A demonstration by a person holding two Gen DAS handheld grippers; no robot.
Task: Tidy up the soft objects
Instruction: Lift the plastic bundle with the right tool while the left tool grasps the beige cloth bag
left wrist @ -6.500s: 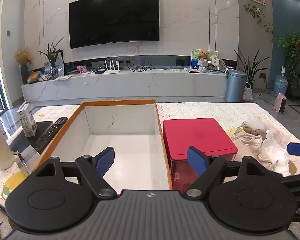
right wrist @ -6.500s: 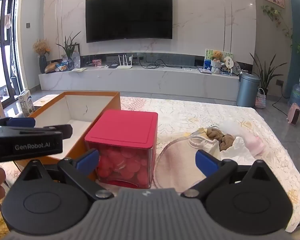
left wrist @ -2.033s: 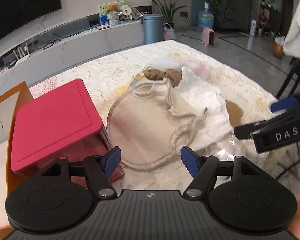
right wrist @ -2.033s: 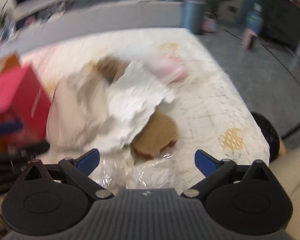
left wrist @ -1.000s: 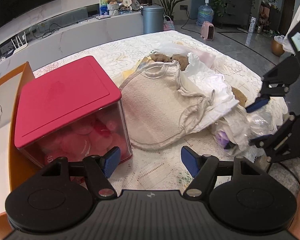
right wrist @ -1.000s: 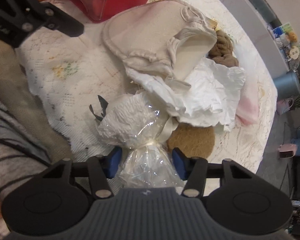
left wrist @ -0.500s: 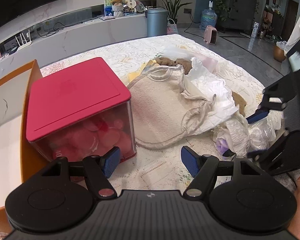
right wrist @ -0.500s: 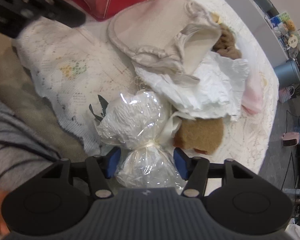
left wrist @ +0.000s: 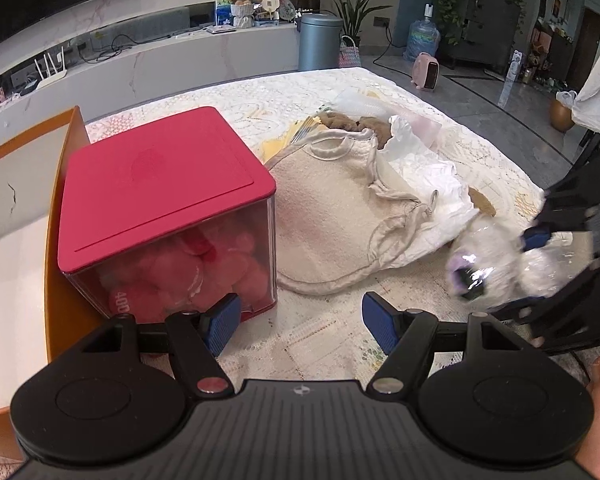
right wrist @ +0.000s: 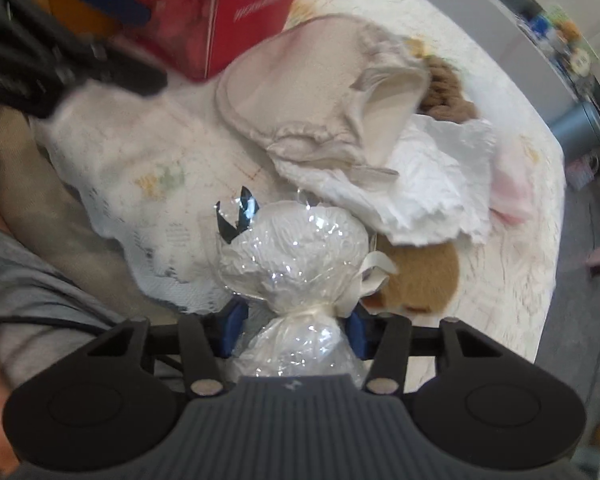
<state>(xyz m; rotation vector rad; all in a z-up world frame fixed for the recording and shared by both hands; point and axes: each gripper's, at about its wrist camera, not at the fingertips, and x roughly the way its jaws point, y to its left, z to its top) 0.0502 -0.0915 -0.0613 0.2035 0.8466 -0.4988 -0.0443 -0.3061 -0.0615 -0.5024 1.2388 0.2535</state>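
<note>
Left to right across the table (left wrist: pixel 260 92), lace cloth over it. At the left edge, an orange-walled open box (left wrist: pixel 66 148), rigid, white inside, nothing visible in it; I'd judge it's the bin for the soft stuff. Touching its wall: red-lidded clear cube (left wrist: pixel 160 184), hard plastic, packed with pink fluffy pieces.

left gripper (left wrist: pixel 300 318): jaws wide, nothing between them, hanging over bare cloth at the near edge, just beside the cube.

Mid-table pile: beige terry bib (left wrist: pixel 332 208), limp, with tie loops; crumpled white sheet (left wrist: pixel 432 184) half under it, looks like tissue or thin plastic, can't tell which. Brown plush bits at the far side and the right.

Near right corner: wrapped white bundle (right wrist: pixel 296 248), crinkly cellophane over something soft, cinched with a cream ribbon into a narrow neck. right gripper (right wrist: pixel 294 330) has that neck between its blue pads, jaws closing, pads against the film.

Handling call: light, squashy, nothing fragile. Film is slick and will creep under the pads. The neck at the ribbon knot is the right hold; the bulb would just squash and slip.
</note>
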